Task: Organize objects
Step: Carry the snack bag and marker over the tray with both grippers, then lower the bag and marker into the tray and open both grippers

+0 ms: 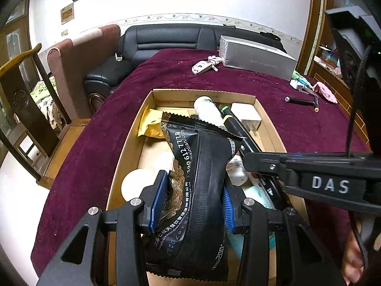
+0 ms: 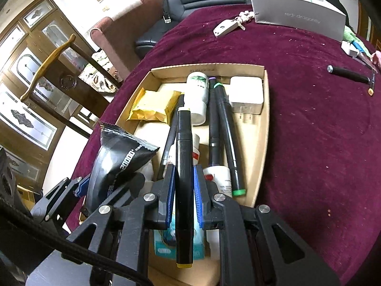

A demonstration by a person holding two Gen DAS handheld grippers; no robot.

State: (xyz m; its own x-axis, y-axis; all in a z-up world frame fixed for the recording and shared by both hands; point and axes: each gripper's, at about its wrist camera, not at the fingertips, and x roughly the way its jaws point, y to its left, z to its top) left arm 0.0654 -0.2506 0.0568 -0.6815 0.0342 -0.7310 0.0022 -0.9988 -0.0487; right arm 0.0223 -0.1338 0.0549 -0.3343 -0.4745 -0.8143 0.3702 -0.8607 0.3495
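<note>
My left gripper [image 1: 194, 190] is shut on a black snack packet [image 1: 197, 186] with gold print, held over the near end of a shallow cardboard box [image 1: 204, 95]. My right gripper [image 2: 183, 183] is shut on a black marker [image 2: 183, 166] with a yellow end, held lengthwise over the same cardboard box [image 2: 265, 128]. The packet [image 2: 116, 159] and the left gripper also show in the right wrist view at the left. The right gripper's arm [image 1: 309, 174] crosses the left wrist view from the right.
The box holds a yellow packet [image 2: 152, 107], a white bottle [image 2: 196, 95], two dark markers [image 2: 221, 124], a white charger [image 2: 247, 95] and small bottles. On the maroon cloth [image 2: 309, 131] lie a key fob [image 2: 225, 27], a grey carton [image 2: 297, 12] and a black tool [image 2: 350, 75]. Chairs and a sofa stand at the left.
</note>
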